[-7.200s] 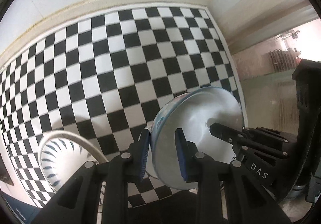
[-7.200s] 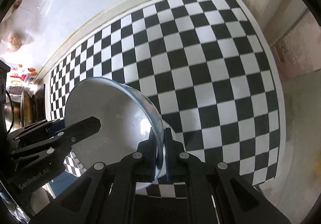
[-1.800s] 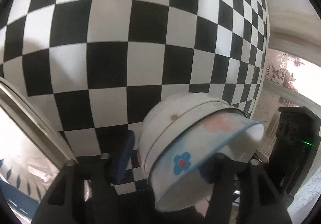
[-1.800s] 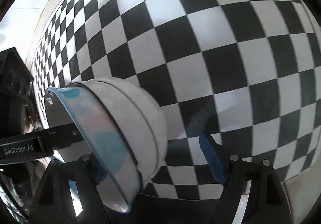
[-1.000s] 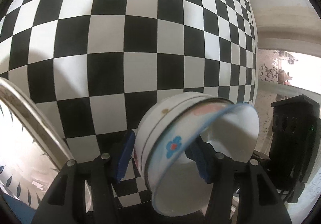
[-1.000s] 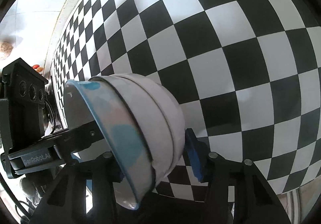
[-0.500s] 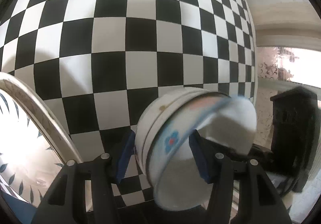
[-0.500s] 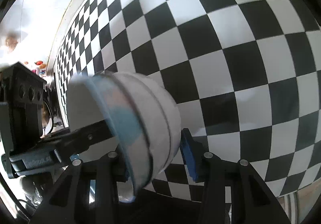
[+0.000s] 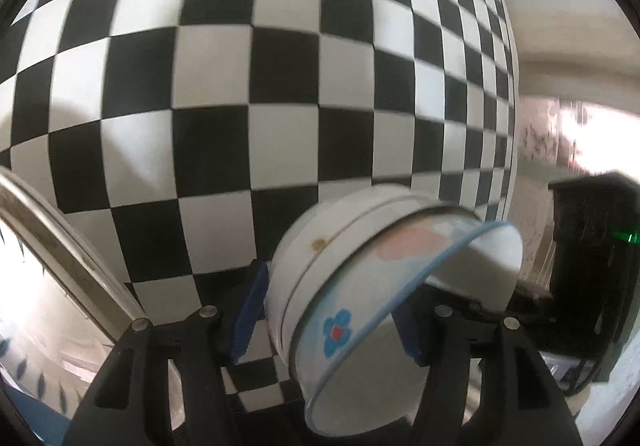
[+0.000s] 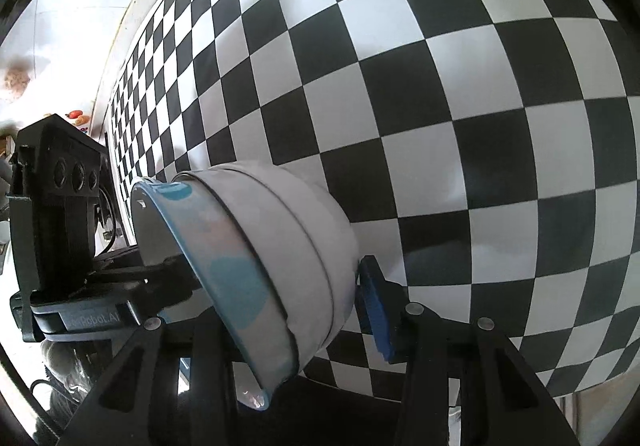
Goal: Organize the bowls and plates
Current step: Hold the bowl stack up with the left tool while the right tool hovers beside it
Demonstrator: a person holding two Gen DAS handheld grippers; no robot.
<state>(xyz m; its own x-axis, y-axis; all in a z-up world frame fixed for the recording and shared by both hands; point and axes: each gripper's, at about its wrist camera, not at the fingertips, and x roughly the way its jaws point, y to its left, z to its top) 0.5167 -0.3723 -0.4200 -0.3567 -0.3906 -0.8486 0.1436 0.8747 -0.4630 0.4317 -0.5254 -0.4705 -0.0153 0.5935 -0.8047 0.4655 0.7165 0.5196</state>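
A nested stack of bowls (image 9: pixel 352 286) is held tilted above the checkered tablecloth (image 9: pixel 240 86): white outer bowls and an inner bowl with a blue rim and flower print. My left gripper (image 9: pixel 332 310) is shut on the stack from both sides. In the right wrist view the same stack of bowls (image 10: pixel 272 258) sits between the blue pads of my right gripper (image 10: pixel 288 298), which is shut on it from the opposite side. The other gripper's black body shows behind the stack in each view.
A large plate with a dark leaf pattern (image 9: pixel 48 286) lies at the lower left of the left wrist view. The checkered tablecloth (image 10: pixel 440 86) ends at a pale wall. The table's right edge (image 9: pixel 514 126) borders a bright room.
A second ago both grippers held the stack much the same way. The stack has tilted slightly and both cameras have come closer to the cloth.
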